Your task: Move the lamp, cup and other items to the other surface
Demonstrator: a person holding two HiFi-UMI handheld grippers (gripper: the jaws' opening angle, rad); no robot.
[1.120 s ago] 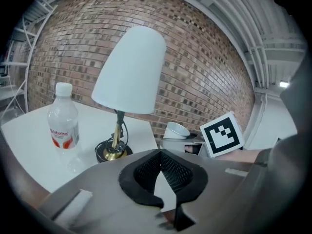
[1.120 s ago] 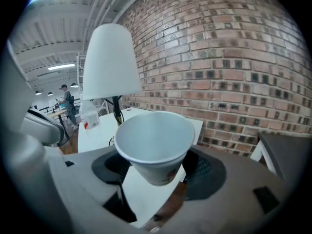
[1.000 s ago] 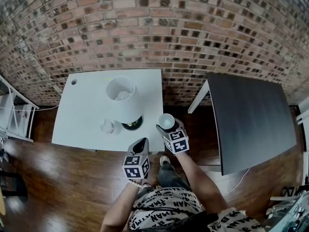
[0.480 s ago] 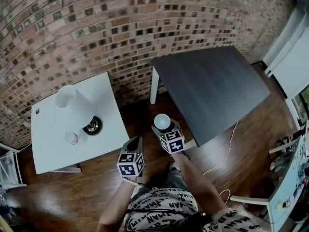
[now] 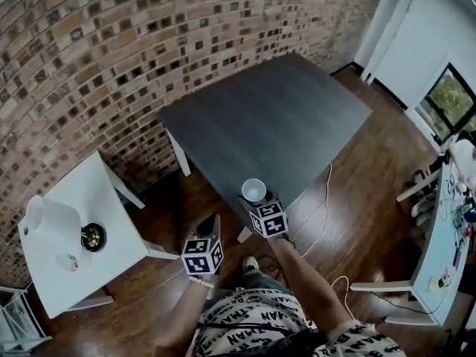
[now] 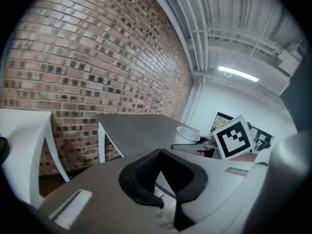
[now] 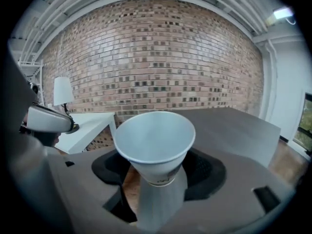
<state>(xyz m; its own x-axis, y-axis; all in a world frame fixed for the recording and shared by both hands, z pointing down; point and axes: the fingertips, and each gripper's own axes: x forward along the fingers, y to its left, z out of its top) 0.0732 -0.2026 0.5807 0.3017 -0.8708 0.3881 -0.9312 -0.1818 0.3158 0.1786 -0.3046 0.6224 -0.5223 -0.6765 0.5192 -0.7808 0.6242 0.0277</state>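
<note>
**White cup held at the dark desk**

Head view: one cup (image 5: 253, 190) sits upright in the right gripper (image 5: 254, 198) at the dark desk's (image 5: 282, 117) edge, probably for setting down. One lamp (image 5: 56, 218) and one small item (image 5: 67, 262) sit on the white desk (image 5: 111, 199).

Left gripper (image 5: 210, 222) view: jaws slightly apart, empty.

Right gripper view: jaws pinch the cup's base.

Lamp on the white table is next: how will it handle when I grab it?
Likely top-heavy: the lamp carries a wide white shade over a small dark base, so a push may tip it. The shade looks thin and probably dents; gripping low seems safer.
</note>
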